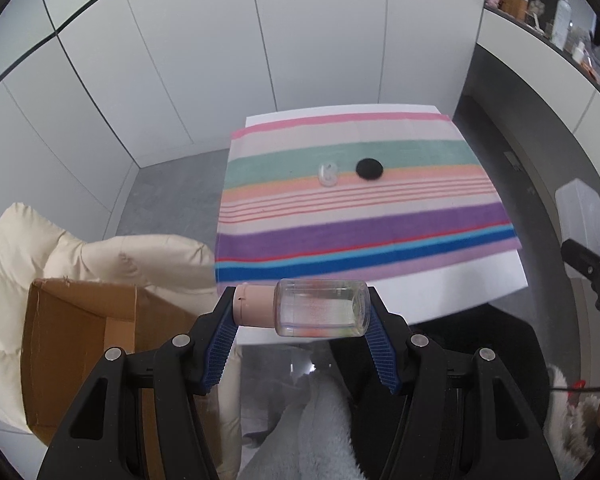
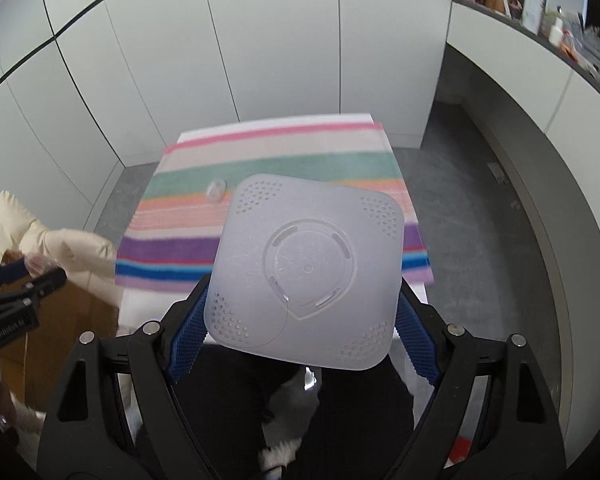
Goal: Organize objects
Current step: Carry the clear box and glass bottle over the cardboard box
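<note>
My left gripper (image 1: 302,312) clamps a clear bottle (image 1: 322,307) sideways between its pads, pink cap (image 1: 254,305) leftward, while my right gripper (image 2: 302,320) grips a frosted square container (image 2: 306,270), both angled down before the striped towel (image 1: 360,200).

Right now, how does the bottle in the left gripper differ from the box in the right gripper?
The bottle is clear, rounded, with a pink cap; the box is frosted white, square, with dotted holes. The bottle lies sideways, held end to end; the box shows its flat underside, held by its sides. Both are plastic and held above the striped towel.
</note>
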The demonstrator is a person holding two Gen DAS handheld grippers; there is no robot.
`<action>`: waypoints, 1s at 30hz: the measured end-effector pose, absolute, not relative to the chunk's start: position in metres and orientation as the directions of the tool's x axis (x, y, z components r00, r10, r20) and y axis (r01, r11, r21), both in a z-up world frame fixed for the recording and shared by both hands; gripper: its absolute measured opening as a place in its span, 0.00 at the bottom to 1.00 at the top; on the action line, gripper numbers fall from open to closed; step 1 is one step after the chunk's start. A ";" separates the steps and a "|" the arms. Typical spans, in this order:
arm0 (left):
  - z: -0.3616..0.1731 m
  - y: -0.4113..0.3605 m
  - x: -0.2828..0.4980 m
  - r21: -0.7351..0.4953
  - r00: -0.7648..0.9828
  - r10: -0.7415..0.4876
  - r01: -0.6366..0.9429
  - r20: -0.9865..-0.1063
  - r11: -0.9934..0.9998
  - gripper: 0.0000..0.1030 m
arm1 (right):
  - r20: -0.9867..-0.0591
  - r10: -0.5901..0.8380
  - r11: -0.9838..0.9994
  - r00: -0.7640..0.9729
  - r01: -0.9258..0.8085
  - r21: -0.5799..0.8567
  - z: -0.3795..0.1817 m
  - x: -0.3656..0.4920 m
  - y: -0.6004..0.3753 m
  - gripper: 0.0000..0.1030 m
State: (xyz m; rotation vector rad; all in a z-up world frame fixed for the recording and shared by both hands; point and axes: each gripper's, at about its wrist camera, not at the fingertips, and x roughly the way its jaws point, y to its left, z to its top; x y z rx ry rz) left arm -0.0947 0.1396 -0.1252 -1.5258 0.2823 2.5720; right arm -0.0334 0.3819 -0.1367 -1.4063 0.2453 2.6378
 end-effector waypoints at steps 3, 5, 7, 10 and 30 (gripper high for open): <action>-0.127 0.140 -0.087 0.075 -0.463 0.038 -0.224 -0.886 -0.972 0.59 | -0.849 0.039 -0.971 -0.527 -0.221 0.092 -0.145 -0.017 0.391 0.83; -0.128 0.141 -0.086 0.071 -0.456 0.044 -0.230 -0.889 -0.971 0.59 | -0.854 0.042 -0.969 -0.519 -0.231 0.093 -0.148 -0.011 0.394 0.83; -0.127 0.143 -0.085 0.063 -0.452 0.053 -0.239 -0.891 -0.969 0.59 | -0.855 0.048 -0.967 -0.516 -0.239 0.090 -0.149 -0.006 0.396 0.83; -0.125 0.145 -0.082 0.064 -0.459 0.057 -0.245 -0.887 -0.967 0.59 | -0.855 0.048 -0.964 -0.517 -0.247 0.095 -0.149 -0.003 0.400 0.83; -0.122 0.077 -0.056 0.051 -0.462 0.010 -0.120 -0.887 -0.991 0.59 | -0.841 -0.024 -0.994 -0.541 -0.079 0.079 -0.138 -0.010 0.323 0.83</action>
